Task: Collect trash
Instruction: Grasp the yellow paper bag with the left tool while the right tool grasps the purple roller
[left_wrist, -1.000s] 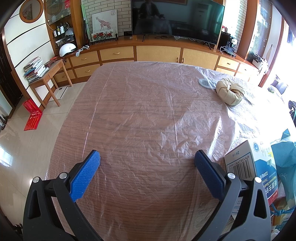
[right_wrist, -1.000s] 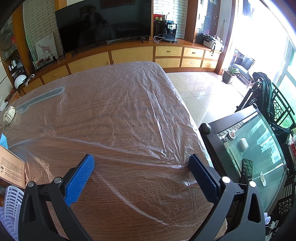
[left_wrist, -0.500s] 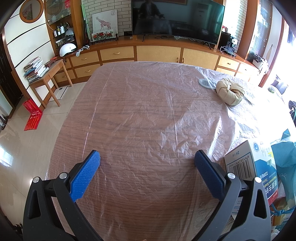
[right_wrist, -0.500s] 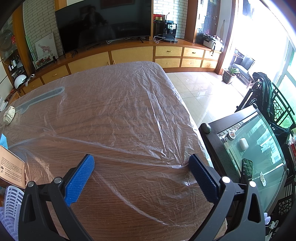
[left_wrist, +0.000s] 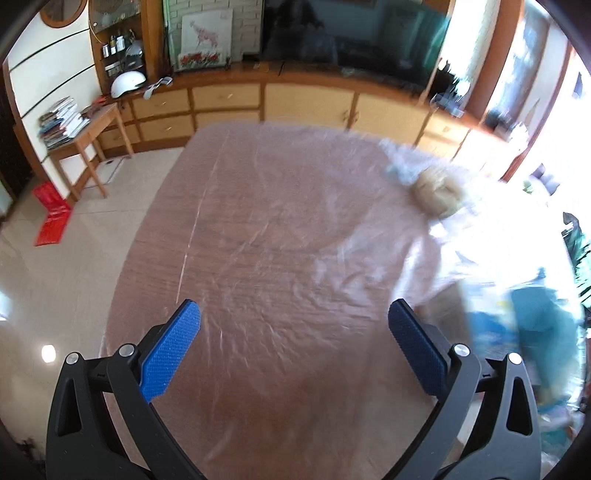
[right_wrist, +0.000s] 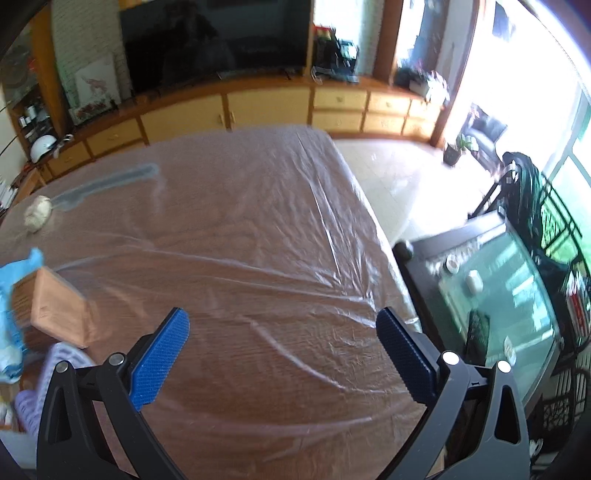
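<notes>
Approach step, nothing grasped. My left gripper (left_wrist: 294, 325) and right gripper (right_wrist: 282, 332) both gape wide, empty, above crinkled clear film over the wood-grain table (right_wrist: 258, 229). Nearest trash: cardboard box (right_wrist: 59, 314), flat-sided, rigid. Farther: beige crumpled wad (left_wrist: 437, 192), soft. Next: swing toward box.

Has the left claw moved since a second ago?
Yes. The left claw has risen and tipped up: the TV cabinet sits lower in its now blurred view, and the beige bundle too.
</notes>
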